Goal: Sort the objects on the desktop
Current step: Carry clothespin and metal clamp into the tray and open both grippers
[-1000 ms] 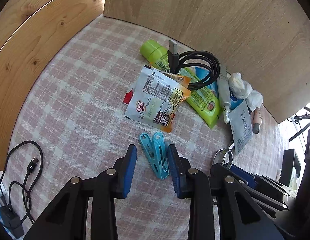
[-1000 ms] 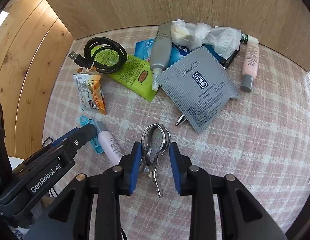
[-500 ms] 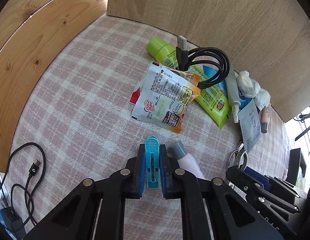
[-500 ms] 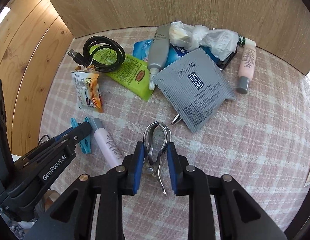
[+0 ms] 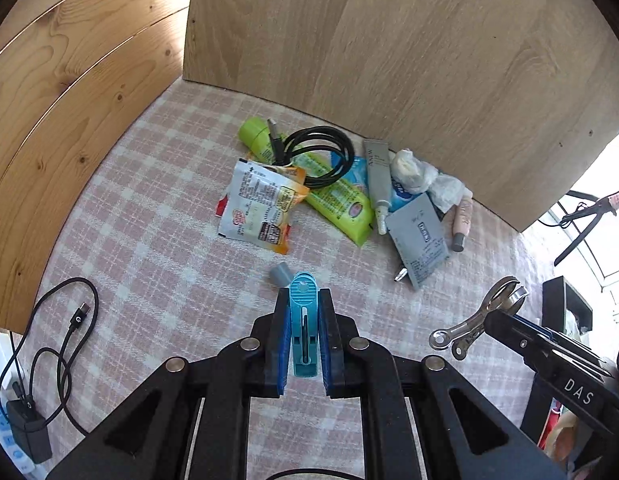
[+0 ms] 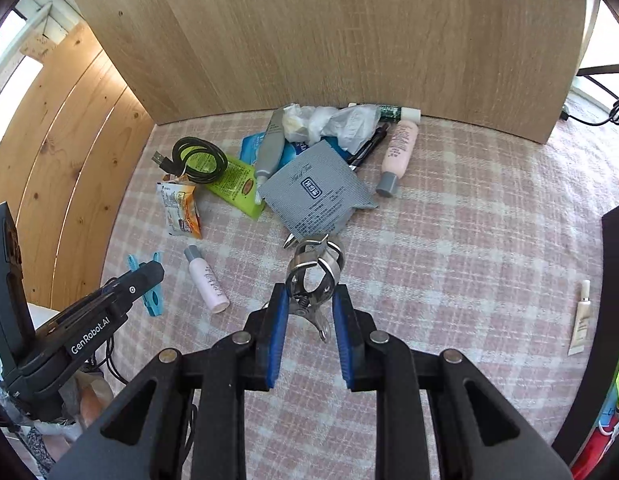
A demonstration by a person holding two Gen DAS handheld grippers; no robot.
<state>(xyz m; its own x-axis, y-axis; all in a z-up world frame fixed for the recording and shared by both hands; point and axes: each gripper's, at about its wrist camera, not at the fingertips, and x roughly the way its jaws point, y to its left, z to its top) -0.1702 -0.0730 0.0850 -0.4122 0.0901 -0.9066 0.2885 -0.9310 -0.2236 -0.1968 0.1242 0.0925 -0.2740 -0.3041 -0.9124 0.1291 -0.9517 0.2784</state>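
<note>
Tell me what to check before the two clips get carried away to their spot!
1. Left tongs shut on the blue clothespin: ok, both pads press its sides.
2. Right tongs shut on the metal clip: ok, it sits pinched between the pads.
3. Both clips off the checked cloth: ok, they look lifted in both views.
4. Nothing dragged along: ok, the small pink bottle lies alone on the cloth.
5. The two tongs apart from each other: ok, there is a gap between them.
6. A place to put the clips: cannot tell, no box or tray shows.
</note>
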